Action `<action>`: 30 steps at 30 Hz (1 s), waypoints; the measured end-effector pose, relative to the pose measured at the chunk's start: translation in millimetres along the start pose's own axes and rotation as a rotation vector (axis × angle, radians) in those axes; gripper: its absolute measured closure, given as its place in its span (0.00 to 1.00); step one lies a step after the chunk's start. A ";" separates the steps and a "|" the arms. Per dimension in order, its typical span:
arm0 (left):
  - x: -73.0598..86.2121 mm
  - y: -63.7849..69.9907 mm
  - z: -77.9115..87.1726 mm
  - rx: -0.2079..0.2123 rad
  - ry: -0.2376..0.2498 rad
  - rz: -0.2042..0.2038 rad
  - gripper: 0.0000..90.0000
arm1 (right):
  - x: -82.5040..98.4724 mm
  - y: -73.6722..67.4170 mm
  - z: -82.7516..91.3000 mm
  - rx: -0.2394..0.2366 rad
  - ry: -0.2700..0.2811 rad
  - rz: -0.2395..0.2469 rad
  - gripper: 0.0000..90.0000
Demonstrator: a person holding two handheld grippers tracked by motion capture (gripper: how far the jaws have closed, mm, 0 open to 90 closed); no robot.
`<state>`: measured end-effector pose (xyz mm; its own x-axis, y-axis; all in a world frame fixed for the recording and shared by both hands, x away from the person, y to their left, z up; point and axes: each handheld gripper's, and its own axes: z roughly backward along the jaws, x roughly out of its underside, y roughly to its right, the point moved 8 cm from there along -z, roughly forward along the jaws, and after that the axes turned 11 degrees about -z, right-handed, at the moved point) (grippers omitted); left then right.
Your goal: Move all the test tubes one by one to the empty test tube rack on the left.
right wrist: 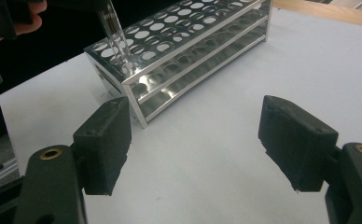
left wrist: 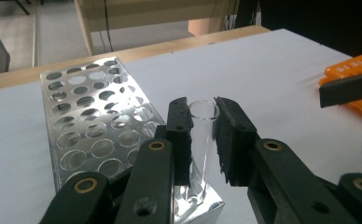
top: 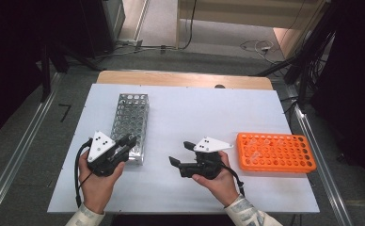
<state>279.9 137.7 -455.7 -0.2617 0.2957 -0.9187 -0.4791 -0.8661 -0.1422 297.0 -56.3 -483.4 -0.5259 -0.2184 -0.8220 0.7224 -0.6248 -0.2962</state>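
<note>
My left gripper (left wrist: 202,121) is shut on a clear glass test tube (left wrist: 201,140), pinched just below its open rim. The tube's lower end sits in a hole at the near right corner of the shiny metal rack (left wrist: 86,126). From above, that left gripper (top: 129,140) hovers over the near end of the metal rack (top: 131,123). The right gripper view shows the tube (right wrist: 116,39) tilted into the corner of the metal rack (right wrist: 188,46). My right gripper (right wrist: 195,140) stands open over bare table, its jaws wide apart; from above, this right gripper (top: 181,153) points left toward the rack.
An orange plastic rack (top: 275,152) lies at the table's right, its corner (left wrist: 356,65) peeking into the left gripper view. The white tabletop (top: 194,117) has a wooden strip along its far edge. Metal rails run down both sides of the table.
</note>
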 end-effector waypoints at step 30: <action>18.4 7.5 -9.8 0.001 -0.080 0.011 0.65 | 1.2 0.5 3.4 0.006 0.002 0.002 0.27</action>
<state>279.8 132.7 -477.2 -0.3326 0.3176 -0.8880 -0.4766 -0.8691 -0.1323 295.2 -59.4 -482.8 -0.5231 -0.2181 -0.8239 0.7210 -0.6288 -0.2912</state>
